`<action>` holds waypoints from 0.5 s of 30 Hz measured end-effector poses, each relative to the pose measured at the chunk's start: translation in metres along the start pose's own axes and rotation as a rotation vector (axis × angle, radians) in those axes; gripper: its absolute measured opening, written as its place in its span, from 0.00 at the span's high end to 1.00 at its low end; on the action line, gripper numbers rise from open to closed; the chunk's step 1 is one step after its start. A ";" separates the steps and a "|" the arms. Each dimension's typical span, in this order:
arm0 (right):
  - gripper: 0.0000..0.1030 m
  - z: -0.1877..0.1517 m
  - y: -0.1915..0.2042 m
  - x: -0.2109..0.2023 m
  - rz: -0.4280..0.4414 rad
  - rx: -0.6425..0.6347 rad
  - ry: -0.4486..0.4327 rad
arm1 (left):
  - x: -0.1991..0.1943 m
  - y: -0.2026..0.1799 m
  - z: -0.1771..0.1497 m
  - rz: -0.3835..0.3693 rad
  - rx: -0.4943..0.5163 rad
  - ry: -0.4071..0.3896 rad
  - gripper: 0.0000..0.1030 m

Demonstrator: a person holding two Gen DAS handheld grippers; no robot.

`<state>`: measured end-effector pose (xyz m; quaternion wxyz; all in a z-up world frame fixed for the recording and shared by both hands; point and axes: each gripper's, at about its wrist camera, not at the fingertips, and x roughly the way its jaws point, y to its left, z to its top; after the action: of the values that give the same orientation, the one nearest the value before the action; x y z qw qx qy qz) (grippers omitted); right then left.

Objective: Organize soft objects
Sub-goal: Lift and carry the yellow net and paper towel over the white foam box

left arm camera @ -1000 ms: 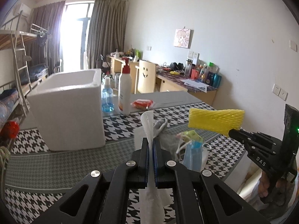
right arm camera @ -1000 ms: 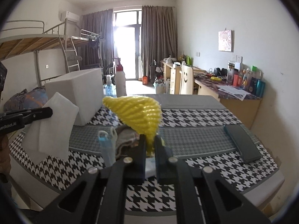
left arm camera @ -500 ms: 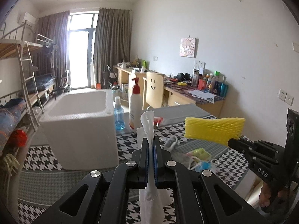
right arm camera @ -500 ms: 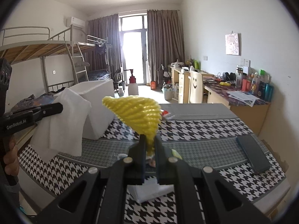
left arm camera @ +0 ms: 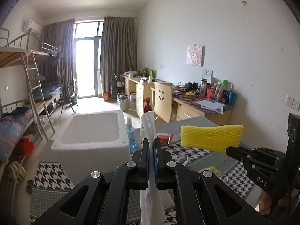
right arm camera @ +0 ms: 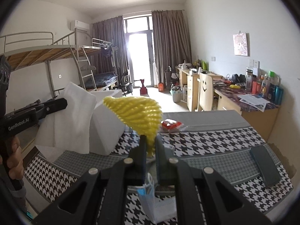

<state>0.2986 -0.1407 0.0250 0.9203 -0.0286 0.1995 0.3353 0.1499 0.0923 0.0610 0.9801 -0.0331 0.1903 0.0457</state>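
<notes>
You've lifted both loads since a second ago: the desk has dropped low in each view and the open mouth of the white foam box now shows from above.

Left wrist view first. Your left hand-held gripper [left arm camera: 151, 146] is clamped tight on the white foam sheet [left arm camera: 149, 123], which stands up thin between the fingers and hangs down below them. The white foam box [left arm camera: 90, 131] sits ahead and to the left on the houndstooth desk [left arm camera: 48, 172], with a blue spray bottle [left arm camera: 130, 133] just beside its right wall. That sheet is floppy; swing too fast toward the box and the trailing end could catch the rim or clip the bottle.

Right wrist view now. Your right hand-held gripper [right arm camera: 150, 146] is pinched shut on the narrow end of the yellow foam net [right arm camera: 136, 112], which fans out above the fingers. Only a small tail is held, so it could slip free in the air. The 2 loads hang near each other here, the sheet at left, the net centre; bring both over the box together and they may tangle. A black phone [right arm camera: 265, 166] lies well apart on the right.
</notes>
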 end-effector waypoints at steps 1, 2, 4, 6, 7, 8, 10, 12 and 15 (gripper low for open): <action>0.90 0.001 0.001 0.001 0.001 -0.002 -0.003 | 0.000 0.001 0.002 0.001 0.001 -0.001 0.96; 0.90 0.004 0.001 0.001 0.003 -0.002 -0.008 | 0.001 0.001 0.004 0.004 0.000 -0.003 0.96; 0.89 0.010 0.001 0.003 0.006 0.000 -0.013 | 0.003 0.003 0.009 0.013 0.006 -0.009 0.96; 0.90 0.016 0.002 0.005 0.008 -0.005 -0.019 | 0.006 0.003 0.012 0.028 0.014 -0.013 0.96; 0.90 0.018 0.003 0.006 0.008 -0.008 -0.020 | 0.007 0.003 0.014 0.029 0.018 -0.016 0.96; 0.90 0.021 0.003 0.008 0.008 -0.008 -0.021 | 0.008 0.004 0.016 0.031 0.019 -0.018 0.96; 0.89 0.026 0.005 0.011 0.011 -0.006 -0.021 | 0.010 0.007 0.020 0.038 0.012 -0.023 0.96; 0.90 0.030 0.007 0.015 0.015 -0.010 -0.022 | 0.011 0.010 0.026 0.044 0.012 -0.031 0.96; 0.90 0.036 0.010 0.018 0.020 -0.021 -0.027 | 0.010 0.013 0.034 0.050 0.010 -0.049 0.96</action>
<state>0.3174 -0.1151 0.0519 0.9191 -0.0318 0.1839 0.3469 0.1708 0.1090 0.0879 0.9831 -0.0224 0.1674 0.0700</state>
